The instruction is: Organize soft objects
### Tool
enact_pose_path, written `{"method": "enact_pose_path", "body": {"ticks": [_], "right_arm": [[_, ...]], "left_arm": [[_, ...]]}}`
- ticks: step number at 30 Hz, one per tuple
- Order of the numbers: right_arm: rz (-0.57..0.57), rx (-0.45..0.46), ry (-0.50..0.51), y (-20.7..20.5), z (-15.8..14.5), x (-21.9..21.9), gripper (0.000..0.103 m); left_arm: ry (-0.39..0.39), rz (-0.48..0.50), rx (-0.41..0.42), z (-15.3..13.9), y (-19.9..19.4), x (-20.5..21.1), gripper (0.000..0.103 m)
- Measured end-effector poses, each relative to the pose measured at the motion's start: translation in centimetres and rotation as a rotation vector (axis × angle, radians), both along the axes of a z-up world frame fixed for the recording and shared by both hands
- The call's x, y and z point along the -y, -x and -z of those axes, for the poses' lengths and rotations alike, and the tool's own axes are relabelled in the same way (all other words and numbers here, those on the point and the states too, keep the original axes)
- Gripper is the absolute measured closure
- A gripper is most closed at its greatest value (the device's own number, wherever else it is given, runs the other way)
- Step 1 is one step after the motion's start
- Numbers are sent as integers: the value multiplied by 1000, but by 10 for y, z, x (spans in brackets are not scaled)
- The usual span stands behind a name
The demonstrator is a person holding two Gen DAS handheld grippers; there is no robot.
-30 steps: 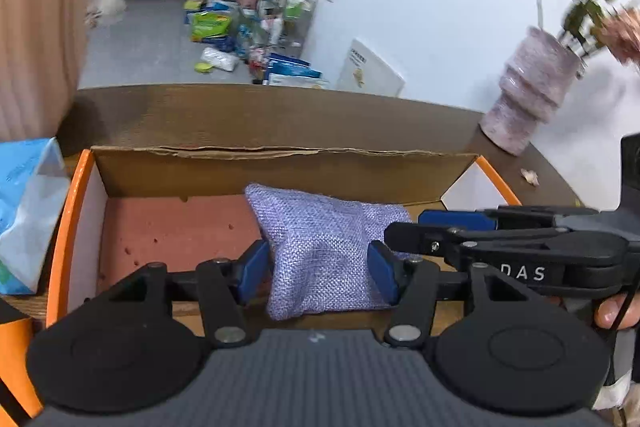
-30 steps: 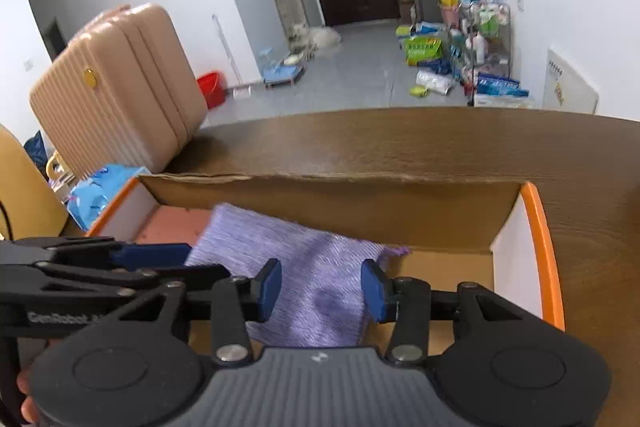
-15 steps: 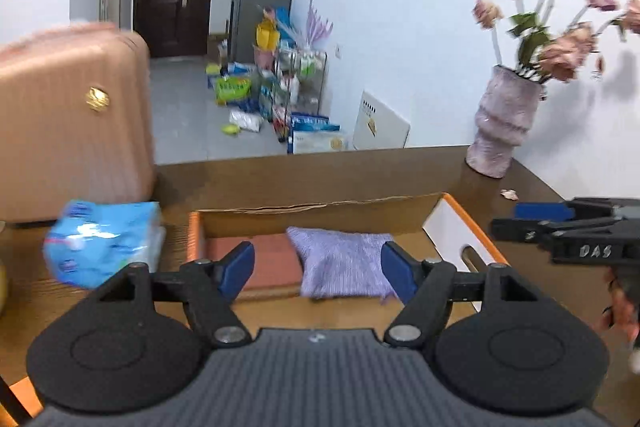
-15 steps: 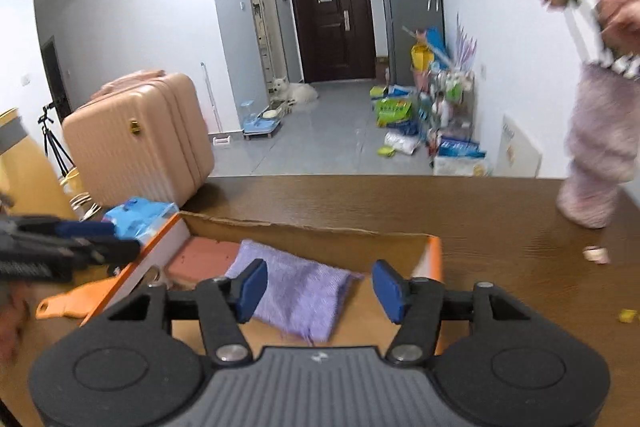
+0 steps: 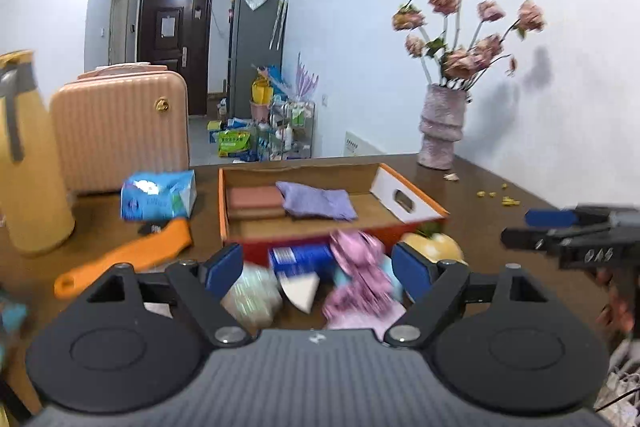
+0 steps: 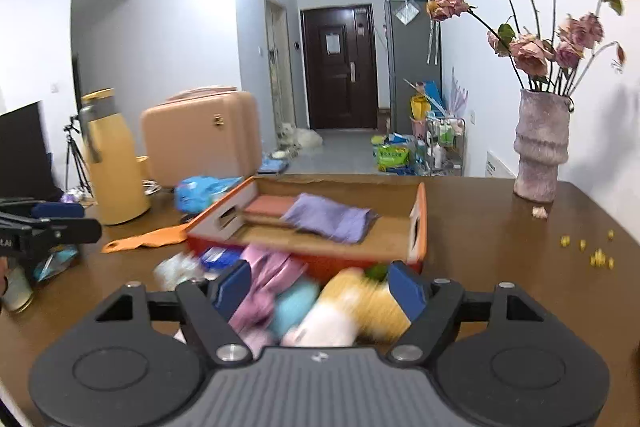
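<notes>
Left fingers: the left gripper point(image 5: 318, 269) has just been opening; its fingers are spread, nothing pinched, blurred soft items seen beyond them.
Right fingers: the right gripper point(image 6: 318, 291) has likewise just been opening; spread and empty.
Change: both grippers have been drawn back from the box point(image 5: 412, 201), which a second ago filled both views.
Purple pouch point(image 5: 318, 201): left lying in the box, partly on the pink sponge point(image 5: 254, 197).
Box: toward the table's point(image 6: 500, 227) far edge.
Meaning: this placement is judged done; the soft pile point(image 6: 280, 291) at the near edge remains.
</notes>
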State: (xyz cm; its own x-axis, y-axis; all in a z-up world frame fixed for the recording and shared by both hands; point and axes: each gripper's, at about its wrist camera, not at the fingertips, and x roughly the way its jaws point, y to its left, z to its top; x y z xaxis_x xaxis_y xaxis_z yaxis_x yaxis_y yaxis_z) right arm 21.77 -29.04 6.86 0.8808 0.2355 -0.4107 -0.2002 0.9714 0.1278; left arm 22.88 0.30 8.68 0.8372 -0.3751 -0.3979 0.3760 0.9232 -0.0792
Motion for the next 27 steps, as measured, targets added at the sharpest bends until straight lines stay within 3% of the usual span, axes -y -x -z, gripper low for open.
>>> {"method": "enact_pose_path", "body": {"ticks": [2,8,11,21,27], "right_arm": [[12,1,-4,31,12,-8,28],[1,-12,-88,108,43,-23,26],[10,-20,-43,130,52,-29,25],[23,-46,-25,150,69,-36,24],[35,-66,-41,137,81,-36,26]], "left_arm": [[18,5,14,12,35,-2,13],[10,-14,14,44,118,-3,9],[2,-11,-14,56,136,-4,9],[-14,-7,-31,64,140,4,9],[17,8,-115,83,116,8,9]]}}
